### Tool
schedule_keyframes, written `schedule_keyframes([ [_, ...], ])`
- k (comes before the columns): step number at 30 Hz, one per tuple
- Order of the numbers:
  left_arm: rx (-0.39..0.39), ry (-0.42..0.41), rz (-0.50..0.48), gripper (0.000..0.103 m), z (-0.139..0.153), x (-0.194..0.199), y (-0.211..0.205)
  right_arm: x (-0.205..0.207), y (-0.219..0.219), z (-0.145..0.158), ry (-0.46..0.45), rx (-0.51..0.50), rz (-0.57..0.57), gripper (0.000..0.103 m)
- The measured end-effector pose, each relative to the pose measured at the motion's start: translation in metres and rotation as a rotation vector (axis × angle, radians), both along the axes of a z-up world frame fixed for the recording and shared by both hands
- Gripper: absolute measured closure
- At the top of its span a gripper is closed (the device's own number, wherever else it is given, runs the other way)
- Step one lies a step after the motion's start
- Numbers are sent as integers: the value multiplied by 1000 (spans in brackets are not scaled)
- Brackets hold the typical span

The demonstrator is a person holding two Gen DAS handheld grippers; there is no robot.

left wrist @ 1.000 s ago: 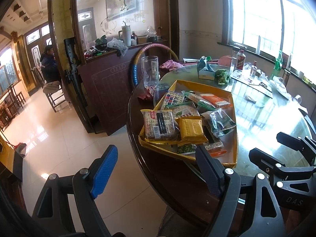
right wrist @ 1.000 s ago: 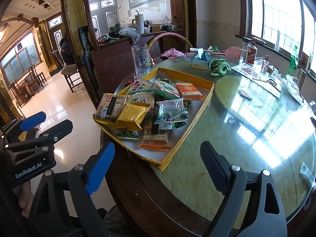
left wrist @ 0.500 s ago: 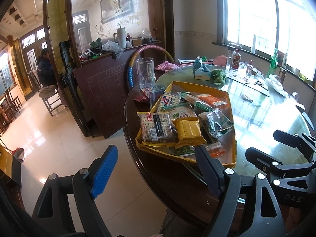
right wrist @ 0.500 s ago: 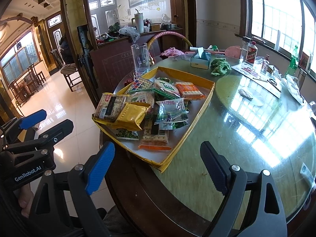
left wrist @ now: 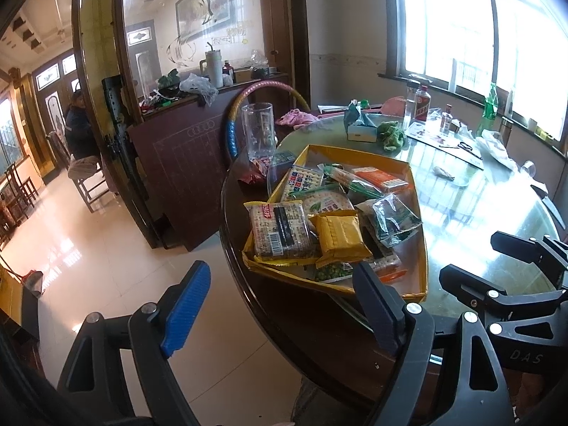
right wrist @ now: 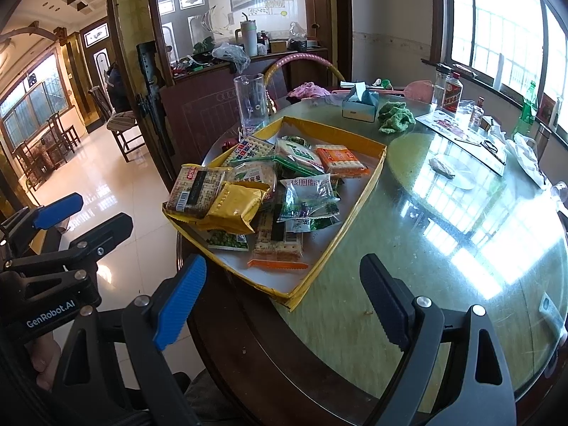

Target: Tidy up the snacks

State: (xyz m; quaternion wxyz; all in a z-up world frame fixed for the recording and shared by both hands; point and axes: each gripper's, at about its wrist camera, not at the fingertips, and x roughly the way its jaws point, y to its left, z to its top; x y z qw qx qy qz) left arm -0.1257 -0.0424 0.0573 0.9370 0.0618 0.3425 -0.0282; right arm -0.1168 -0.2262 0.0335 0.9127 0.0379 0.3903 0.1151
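Both the left hand-held gripper [left wrist: 280,305] and the right hand-held gripper [right wrist: 284,303] hang open and empty short of the tray [right wrist: 358,197], whose corner overhangs the worktop [right wrist: 443,248] edge, so a push on its heaped snack packets [right wrist: 248,191] could tip it off.

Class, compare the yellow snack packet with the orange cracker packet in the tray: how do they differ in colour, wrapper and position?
The yellow snack packet is plain, opaque gold; the orange cracker packet is orange with crackers showing through. The yellow snack packet lies in the heap at the tray's near end, propped on other packs; the orange cracker packet lies at the far end, nearer the tissue box. Both are sealed, untouched, inside the same yellow-rimmed tray.
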Motion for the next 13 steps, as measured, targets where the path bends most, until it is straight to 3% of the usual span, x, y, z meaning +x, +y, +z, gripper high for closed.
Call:
schedule_keyframes([
  [13,-9,10,-7,21,-6,10,4,1,1,-4,11,0,0,14],
])
